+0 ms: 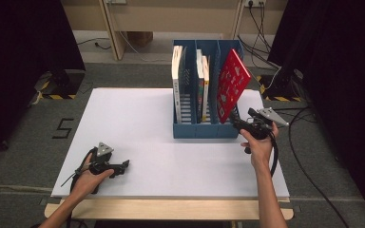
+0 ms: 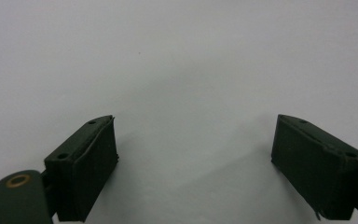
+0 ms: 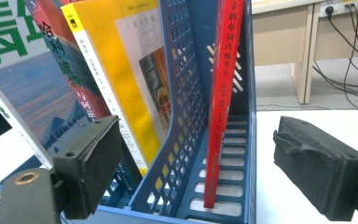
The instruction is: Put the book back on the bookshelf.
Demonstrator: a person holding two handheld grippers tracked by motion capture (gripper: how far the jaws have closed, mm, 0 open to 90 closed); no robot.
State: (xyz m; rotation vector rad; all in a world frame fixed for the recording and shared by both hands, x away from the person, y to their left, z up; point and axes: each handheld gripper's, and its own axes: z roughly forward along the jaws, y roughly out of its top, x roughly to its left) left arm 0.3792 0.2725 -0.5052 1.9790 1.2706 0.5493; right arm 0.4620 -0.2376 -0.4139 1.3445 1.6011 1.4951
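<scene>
A blue three-slot file rack (image 1: 204, 130) stands on the white table (image 1: 123, 118). A thin red book (image 1: 230, 85) stands in its right slot, leaning out to the right. My right gripper (image 1: 236, 123) is at the rack's front right corner. In the right gripper view its jaws stand open on either side of the red book's (image 3: 221, 93) spine and do not touch it; the right gripper (image 3: 196, 128) looks into the rack (image 3: 182, 154). My left gripper (image 1: 123, 166) rests low near the table's front left. In its own view the left gripper (image 2: 196, 126) is open over bare table.
A white book (image 1: 177, 76) fills the left slot, and two books (image 1: 202, 80) stand in the middle slot. The yellow one (image 3: 121, 70) leans beside the divider. Cables (image 1: 309, 142) trail over the floor at right. A wooden desk leg (image 1: 111, 33) stands behind the table.
</scene>
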